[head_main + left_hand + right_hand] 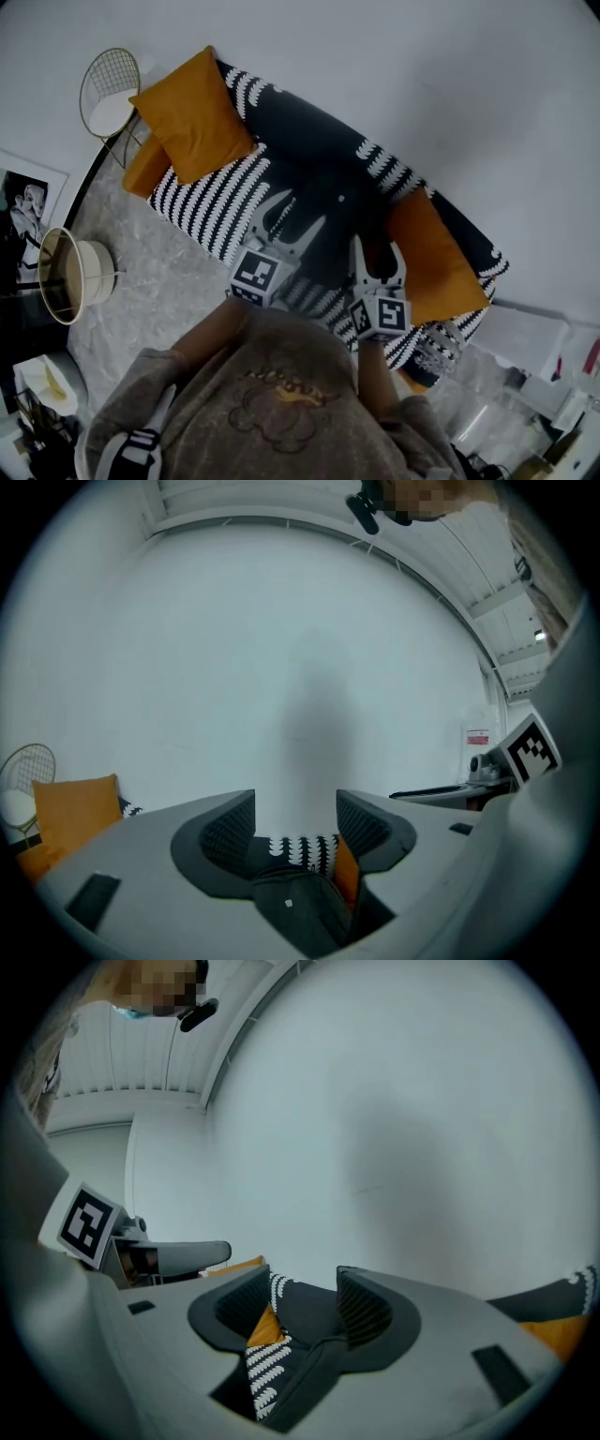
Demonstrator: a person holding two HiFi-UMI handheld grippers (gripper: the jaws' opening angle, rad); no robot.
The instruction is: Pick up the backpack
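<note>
Two parted, empty jaw pairs: left hand-held gripper (292, 212) and right hand-held gripper (377, 251) above a patterned sofa (211, 202) against a white wall (422, 75); the dark backpack (300, 907) is barely distinguishable.

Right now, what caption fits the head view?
Open hand-held grippers, left and right, over a striped sofa with orange cushions.

We saw the right gripper (305, 1299) with its jaws standing apart, the pads pressing on nothing. Framed between them lay dark fabric (314, 1314), a wedge of orange cushion (264, 1326) by the left jaw, and a black-and-white striped cover (267, 1372) just below it. Beyond the jaws rose a plain white wall (394, 1129). To the tongs' left the left gripper (178, 1254) reached alongside, marker cube (86, 1222) showing. Far right, another orange patch (562, 1335) peeked out.
</note>
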